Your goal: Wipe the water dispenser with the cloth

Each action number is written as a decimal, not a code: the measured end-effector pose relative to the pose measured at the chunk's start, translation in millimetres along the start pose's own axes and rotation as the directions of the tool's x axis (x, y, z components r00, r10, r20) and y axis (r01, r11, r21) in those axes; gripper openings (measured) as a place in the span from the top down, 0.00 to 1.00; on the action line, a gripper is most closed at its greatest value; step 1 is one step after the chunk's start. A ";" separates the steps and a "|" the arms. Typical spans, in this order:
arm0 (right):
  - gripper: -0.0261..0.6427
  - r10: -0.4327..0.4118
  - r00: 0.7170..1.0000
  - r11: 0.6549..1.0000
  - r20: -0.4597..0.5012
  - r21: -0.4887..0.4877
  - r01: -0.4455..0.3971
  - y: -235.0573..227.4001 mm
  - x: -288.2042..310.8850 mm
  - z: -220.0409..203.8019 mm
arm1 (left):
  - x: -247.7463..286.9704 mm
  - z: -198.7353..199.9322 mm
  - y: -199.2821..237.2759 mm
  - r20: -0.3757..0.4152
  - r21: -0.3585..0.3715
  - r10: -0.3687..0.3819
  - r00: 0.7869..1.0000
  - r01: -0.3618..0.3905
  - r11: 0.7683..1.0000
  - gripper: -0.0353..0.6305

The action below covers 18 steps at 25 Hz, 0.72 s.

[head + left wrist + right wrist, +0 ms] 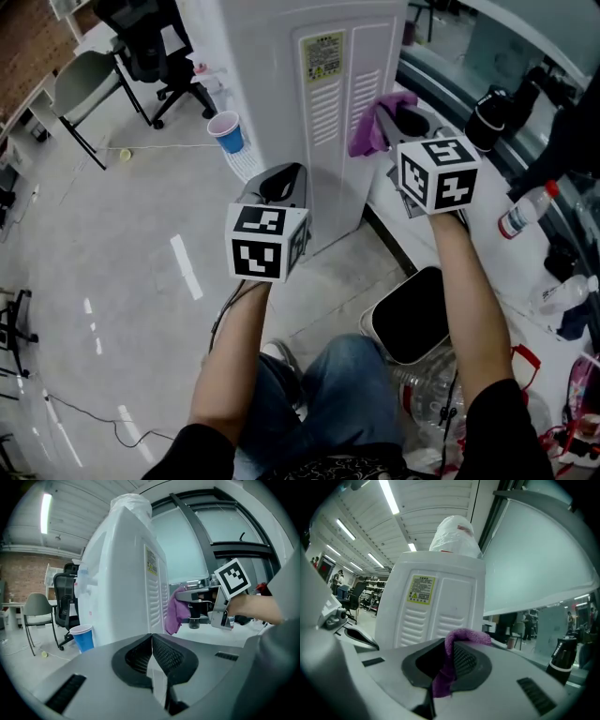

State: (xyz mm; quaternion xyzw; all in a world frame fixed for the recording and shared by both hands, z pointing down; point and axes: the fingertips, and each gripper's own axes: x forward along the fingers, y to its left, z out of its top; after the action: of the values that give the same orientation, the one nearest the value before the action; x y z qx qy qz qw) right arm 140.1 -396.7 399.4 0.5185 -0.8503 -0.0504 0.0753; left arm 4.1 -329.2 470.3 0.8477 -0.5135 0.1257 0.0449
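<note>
Closest in, the left gripper (152,660) has its jaws pressed together with nothing between them. It hangs idle, short of the water dispenser (117,583). The right gripper (449,663) is clamped on the purple cloth (442,679). One fold is pinched between the pads, a loop bulges over the fingertips, and a tail droops below them.

Just ahead of those fingertips stands the dispenser's vented rear panel with its yellow warning label (418,589). From the left gripper view the cloth looks to be at the louvres, though I cannot tell whether it actually touches. Above and beyond sits the plastic-wrapped bottle (452,534).

The risks, as I judge them:
- **Losing the cloth:** only a narrow fold is gripped, so the slats could snag it and pull it free.
- **Scraping the panel:** if the loop slips aside, bare jaw would rub the plastic.
- **Rocking the unit:** a hard push could rock the dispenser and its bottle.
</note>
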 end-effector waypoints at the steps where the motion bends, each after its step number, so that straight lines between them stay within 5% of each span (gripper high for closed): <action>1: 0.91 0.002 1.000 1.000 -0.009 0.000 -0.002 1.4 0.3 -8.3 | 1.1 -3.9 -0.5 0.001 -0.002 0.000 1.000 0.000 1.000 0.91; 18: 0.91 0.053 0.982 0.997 -0.181 0.058 -0.043 34.9 21.6 -158.0 | 6.1 -17.2 1.7 0.024 -0.031 0.019 1.000 -0.018 0.999 0.91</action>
State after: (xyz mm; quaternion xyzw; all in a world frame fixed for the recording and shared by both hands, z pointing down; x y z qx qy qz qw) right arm 128.3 -401.2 562.2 0.5019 -0.8532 0.0219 0.1403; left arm 2.5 -331.7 488.5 0.8436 -0.5237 0.1079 0.0503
